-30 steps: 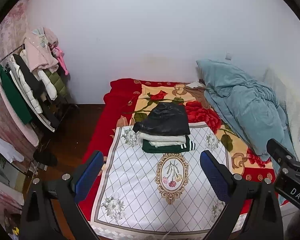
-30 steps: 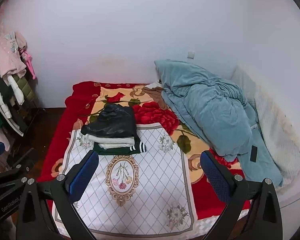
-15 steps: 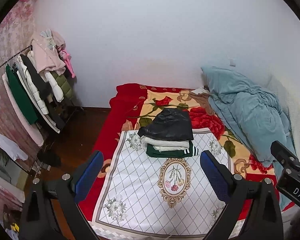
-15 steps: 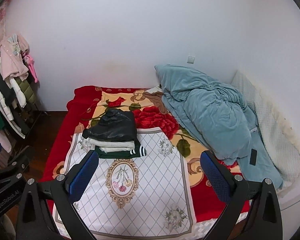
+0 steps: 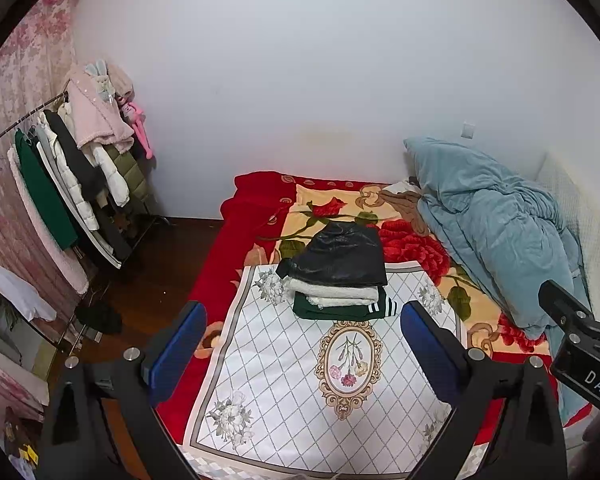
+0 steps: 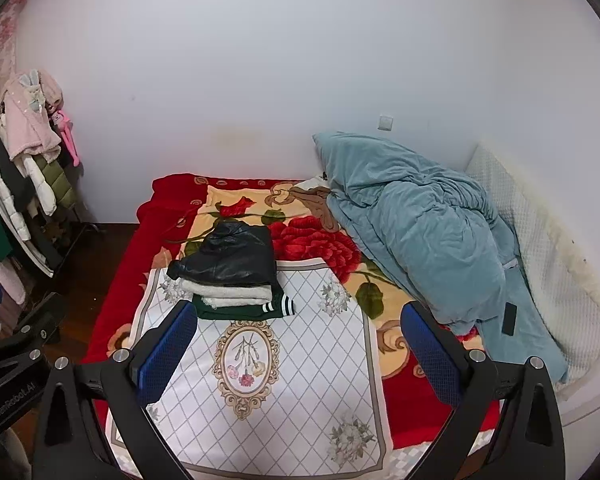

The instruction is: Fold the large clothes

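A stack of three folded clothes lies on the bed: a black leather jacket (image 5: 340, 258) (image 6: 230, 260) on top, a white fleecy garment (image 5: 334, 294) (image 6: 228, 294) under it, and a dark green one with white stripes (image 5: 340, 310) (image 6: 244, 311) at the bottom. The stack sits at the far edge of a white diamond-patterned cloth (image 5: 300, 380) (image 6: 308, 380). My left gripper (image 5: 302, 354) is open and held high above the cloth with nothing between its blue pads. My right gripper (image 6: 298, 354) is also open and empty, well short of the stack.
A rumpled teal duvet (image 5: 492, 224) (image 6: 412, 228) covers the bed's right side over a red floral blanket (image 5: 408, 240). A phone (image 6: 509, 319) lies on the duvet. A clothes rack (image 5: 68, 176) with hanging coats stands left over the wooden floor (image 5: 152, 280). White wall behind.
Both grippers have pulled back and risen from the bed, so the stack looks smaller and more of the wall, rack and floor shows. Both stay open.
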